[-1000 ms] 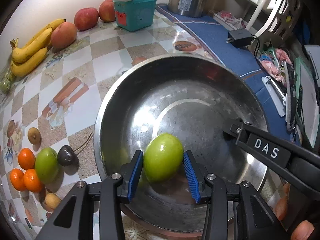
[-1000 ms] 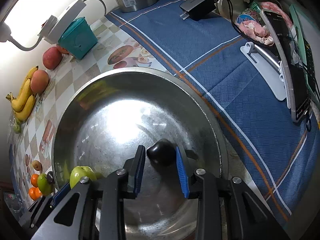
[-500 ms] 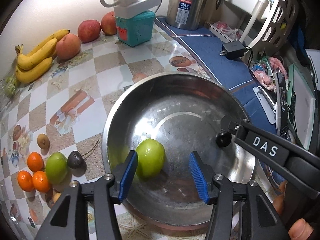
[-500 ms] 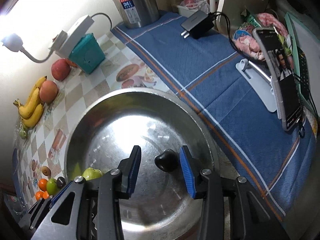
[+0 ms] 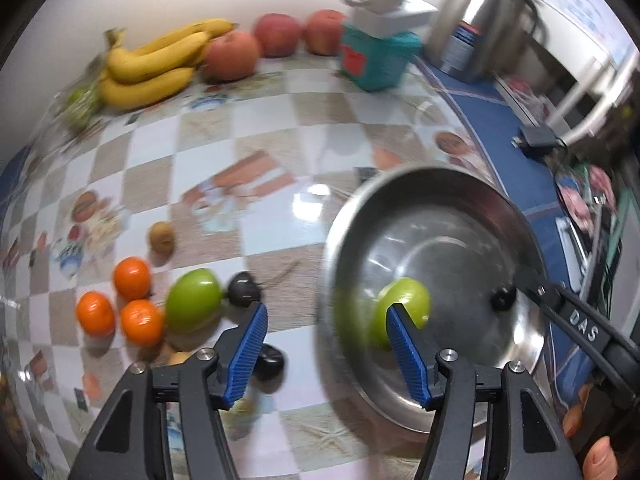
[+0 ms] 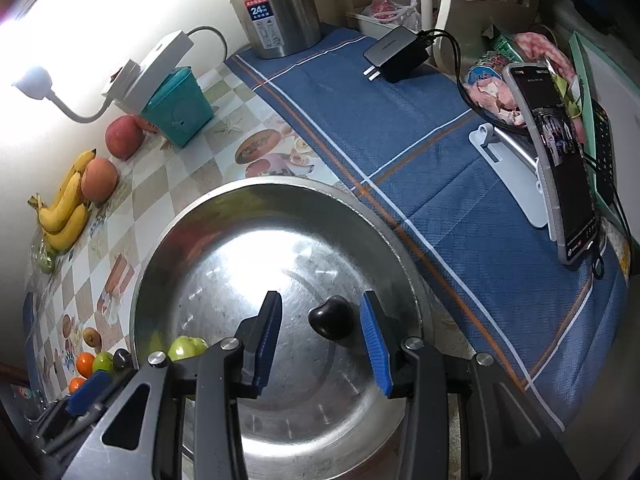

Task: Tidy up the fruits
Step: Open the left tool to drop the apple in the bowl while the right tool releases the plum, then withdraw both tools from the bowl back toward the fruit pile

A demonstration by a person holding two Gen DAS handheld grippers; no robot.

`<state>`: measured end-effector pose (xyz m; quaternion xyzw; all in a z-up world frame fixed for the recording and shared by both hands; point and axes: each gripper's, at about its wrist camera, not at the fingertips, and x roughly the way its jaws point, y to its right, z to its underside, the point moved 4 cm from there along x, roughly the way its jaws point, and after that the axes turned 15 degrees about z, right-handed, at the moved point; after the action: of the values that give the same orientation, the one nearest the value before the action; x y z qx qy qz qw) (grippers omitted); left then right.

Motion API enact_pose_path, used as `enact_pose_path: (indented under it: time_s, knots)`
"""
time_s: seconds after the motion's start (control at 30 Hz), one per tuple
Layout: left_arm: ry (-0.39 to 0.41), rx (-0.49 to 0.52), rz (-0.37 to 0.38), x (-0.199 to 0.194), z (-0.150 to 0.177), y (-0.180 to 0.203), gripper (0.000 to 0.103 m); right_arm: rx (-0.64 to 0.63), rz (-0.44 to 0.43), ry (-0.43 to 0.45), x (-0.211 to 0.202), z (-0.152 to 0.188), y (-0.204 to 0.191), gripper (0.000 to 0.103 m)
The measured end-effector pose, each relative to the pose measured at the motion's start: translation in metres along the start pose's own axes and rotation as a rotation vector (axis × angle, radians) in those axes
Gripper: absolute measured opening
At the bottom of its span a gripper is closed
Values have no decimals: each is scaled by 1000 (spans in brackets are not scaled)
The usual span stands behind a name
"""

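Observation:
A green apple (image 5: 404, 308) lies in the steel bowl (image 5: 440, 174), near its left wall. My left gripper (image 5: 325, 312) hovers over the bowl's left rim; its jaws are opening with nothing between them, the apple behind the right pad. In the right wrist view, my right gripper (image 6: 321, 300) stands open above the bowl (image 6: 280, 184). A dark plum-like fruit (image 6: 331, 318) rests on the bowl floor between its pads, untouched. On the table left of the bowl lie another green apple (image 5: 194, 300), three oranges (image 5: 132, 278) and a dark cherry (image 5: 243, 287).
Bananas (image 5: 156, 66) and red apples (image 5: 276, 34) line the back wall beside a teal box (image 5: 378, 62) and a steel kettle (image 6: 276, 4). A small brown fruit (image 5: 161, 236) sits on the checked cloth. A charger (image 6: 400, 54) and a phone on a stand (image 6: 556, 160) occupy the blue cloth.
My left gripper let go of the green apple, opened wide, rose and swung left off the bowl's middle. The right gripper's jaws widened a little around the dark fruit.

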<state>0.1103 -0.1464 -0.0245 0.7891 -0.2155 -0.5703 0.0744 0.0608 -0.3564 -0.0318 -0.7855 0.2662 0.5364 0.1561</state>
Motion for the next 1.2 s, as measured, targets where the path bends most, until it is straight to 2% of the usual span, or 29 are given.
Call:
enact_pose_path:
  time_s: [0.13, 0.33, 0.37, 0.4, 0.43, 0.53, 0.6, 0.67, 0.83, 0.97, 1.07, 1.2]
  knots:
    - [34, -62, -5, -13, -4, -17, 69, -26, 0, -1, -1, 2, -5, 42]
    - [53, -102, -2, -21, -7, -28, 72, -56, 4, -3, -1, 4, -11, 42]
    - [54, -104, -5, -22, -7, -29, 74, -62, 7, -3, -1, 4, -12, 47]
    - [54, -106, -11, -21, -7, -30, 81, -67, 9, -1, -1, 5, -12, 56]
    - [55, -107, -16, -21, -7, -30, 89, -72, 13, 1, -1, 6, -14, 60]
    - [58, -111, -32, -20, -6, -32, 100, -104, 15, 6, -1, 7, -19, 62]
    - [58, -115, -43, -18, -5, -34, 102, -114, 15, 7, 0, 9, -21, 73]
    - [53, -125, -48, -16, -4, -38, 103, -119, 17, 7, 1, 10, -23, 83]
    - [44, -162, -45, -12, -1, -46, 103, -121, 25, 8, 3, 11, -23, 91]
    - [46, -172, -48, -12, 0, -49, 103, -124, 23, 11, 2, 11, -24, 92]
    - [47, -181, -42, -12, 0, -51, 103, -124, 18, 13, 2, 12, -26, 101]
    - [55, -181, -43, -14, 0, -51, 103, -127, 14, 12, 1, 13, -27, 101]
